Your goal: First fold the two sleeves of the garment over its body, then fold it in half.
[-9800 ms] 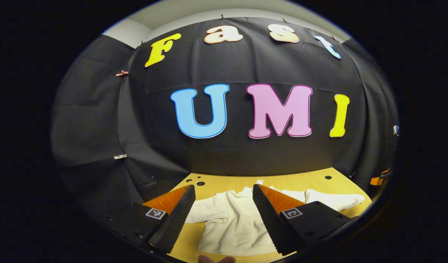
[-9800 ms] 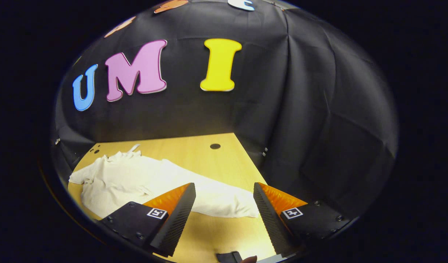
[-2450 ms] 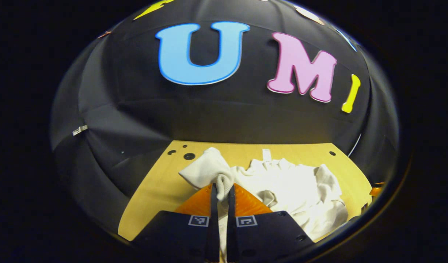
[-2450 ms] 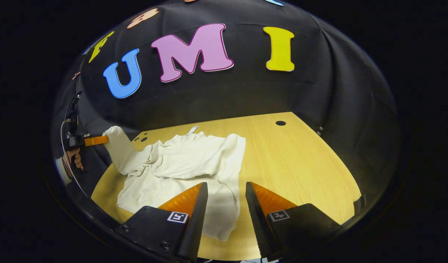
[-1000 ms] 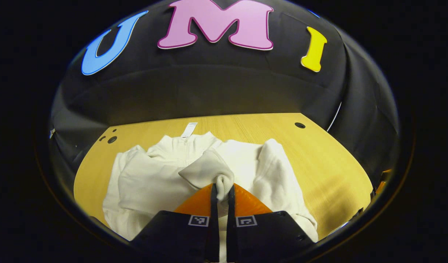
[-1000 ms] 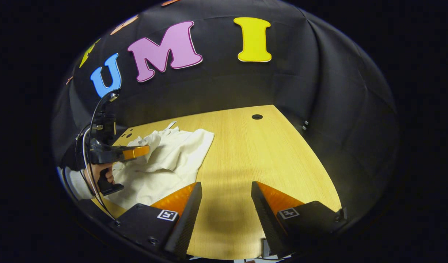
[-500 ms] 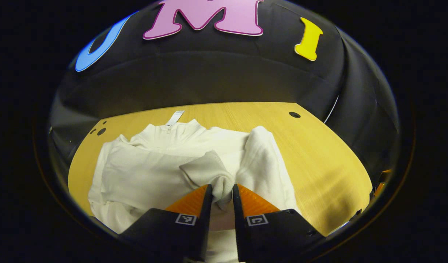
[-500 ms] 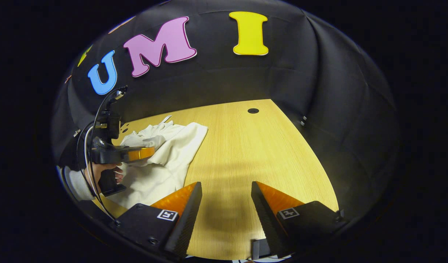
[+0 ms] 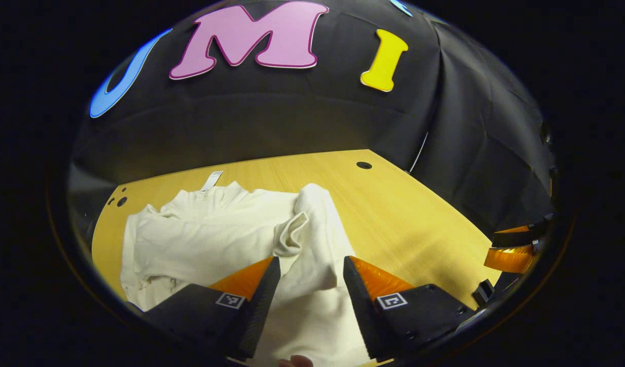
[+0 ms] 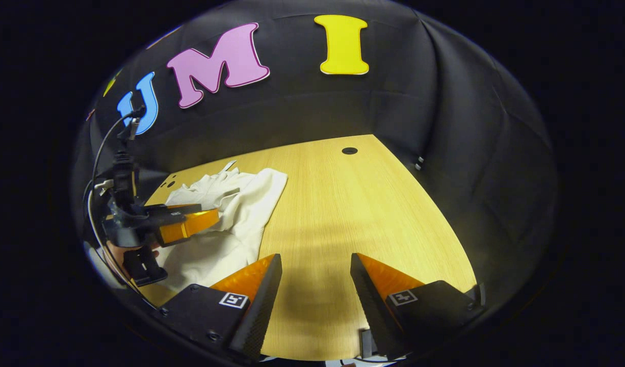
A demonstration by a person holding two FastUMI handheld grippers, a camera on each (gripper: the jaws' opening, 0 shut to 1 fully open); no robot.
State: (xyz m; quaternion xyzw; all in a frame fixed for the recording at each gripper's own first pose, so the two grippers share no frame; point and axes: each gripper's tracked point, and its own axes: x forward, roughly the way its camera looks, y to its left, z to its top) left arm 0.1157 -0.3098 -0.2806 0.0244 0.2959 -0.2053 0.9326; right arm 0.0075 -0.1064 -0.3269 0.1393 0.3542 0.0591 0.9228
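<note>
- Both sleeves (image 9: 312,229) lie over the white garment (image 9: 200,239) on the worktop (image 9: 404,219); halving comes next, I'd say.
- Left tool (image 9: 310,265) and right tool (image 10: 312,265) gape wide, empty; each needs a hem corner.

cream garment (image 9: 210,239), yellow wood table (image 9: 414,224)

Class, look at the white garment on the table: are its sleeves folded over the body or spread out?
Folded: both sleeves lie across the garment, none trailing onto the table. The left claw hangs open above.

Cream-white garment (image 9: 210,239) flat on the wooden table (image 9: 409,224), both sleeves (image 9: 312,229) folded over its body.
</note>
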